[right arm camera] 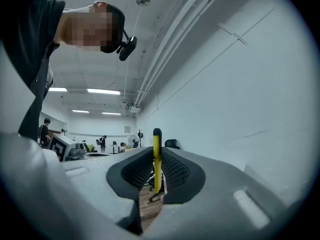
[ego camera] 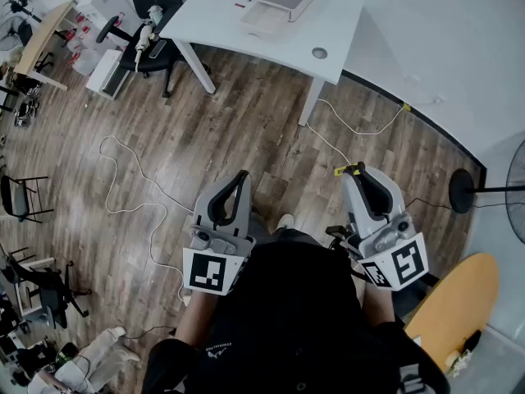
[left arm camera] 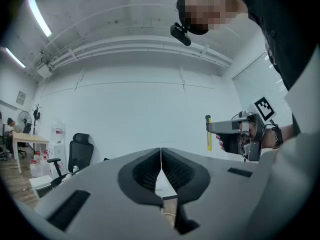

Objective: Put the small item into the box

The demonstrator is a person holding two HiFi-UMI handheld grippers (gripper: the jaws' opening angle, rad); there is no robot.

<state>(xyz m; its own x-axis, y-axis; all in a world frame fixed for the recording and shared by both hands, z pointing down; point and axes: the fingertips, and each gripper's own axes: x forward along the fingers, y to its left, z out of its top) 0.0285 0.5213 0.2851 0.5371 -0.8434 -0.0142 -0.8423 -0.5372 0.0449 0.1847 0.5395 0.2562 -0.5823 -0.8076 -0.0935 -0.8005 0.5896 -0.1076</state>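
Note:
A slim yellow stick with a black tip (right arm camera: 156,156) stands upright between the jaws of my right gripper (right arm camera: 156,170), which is shut on it. From the head view the yellow item (ego camera: 348,170) pokes out at the right gripper's (ego camera: 356,173) tip, above the wooden floor. My left gripper (ego camera: 243,175) is held level beside it, jaws closed together and empty (left arm camera: 160,156). The left gripper view also catches the right gripper (left arm camera: 235,129) with the yellow item (left arm camera: 208,134). A pale open box (ego camera: 277,3) rests on the white table (ego camera: 328,23) well ahead of both grippers.
A black office chair (ego camera: 148,48) stands left of the table. A white cable (ego camera: 135,175) loops over the floor at left. A fan stand's base (ego camera: 461,191) and a round wooden table (ego camera: 455,302) are at right. Dark chairs (ego camera: 25,199) line the left edge.

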